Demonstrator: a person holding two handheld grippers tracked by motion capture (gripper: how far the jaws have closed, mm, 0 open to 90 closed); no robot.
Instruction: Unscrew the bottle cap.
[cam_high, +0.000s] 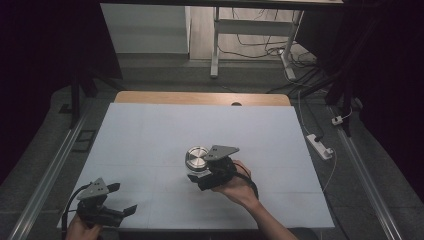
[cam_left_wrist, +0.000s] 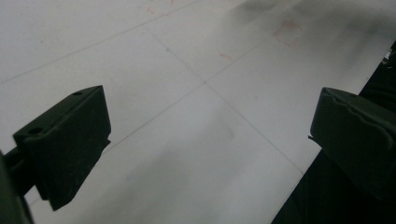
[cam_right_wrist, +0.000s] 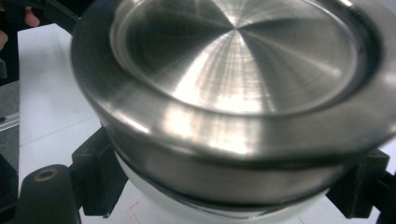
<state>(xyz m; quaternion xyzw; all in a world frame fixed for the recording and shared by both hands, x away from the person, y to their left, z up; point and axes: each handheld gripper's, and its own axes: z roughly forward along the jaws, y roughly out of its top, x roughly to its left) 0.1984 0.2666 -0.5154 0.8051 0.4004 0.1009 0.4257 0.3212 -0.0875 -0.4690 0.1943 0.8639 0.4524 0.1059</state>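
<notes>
High view showed a white table (cam_high: 150, 130) with a round steel container (cam_high: 196, 158) standing near its middle. The right gripper (cam_high: 200, 176) was at the container's near side, its jaws clamped on it, and the person's right hand (cam_high: 239, 189) was behind it. The left gripper (cam_high: 122, 199) was well apart, at the near left corner of the table.

Left gripper view showed two black jaws standing wide apart over the bare white surface (cam_left_wrist: 196, 93), with nothing between them.

Right gripper view showed the steel lid (cam_right_wrist: 243, 51) very close, and the fingers (cam_right_wrist: 95, 175) pressing on the white body (cam_right_wrist: 187, 207) just below the steel rim. The grasp sat low and on a smooth curved wall, so I judged the container could slip or tilt if it were lifted quickly. The lid could also come loose, because only the body was held.
</notes>
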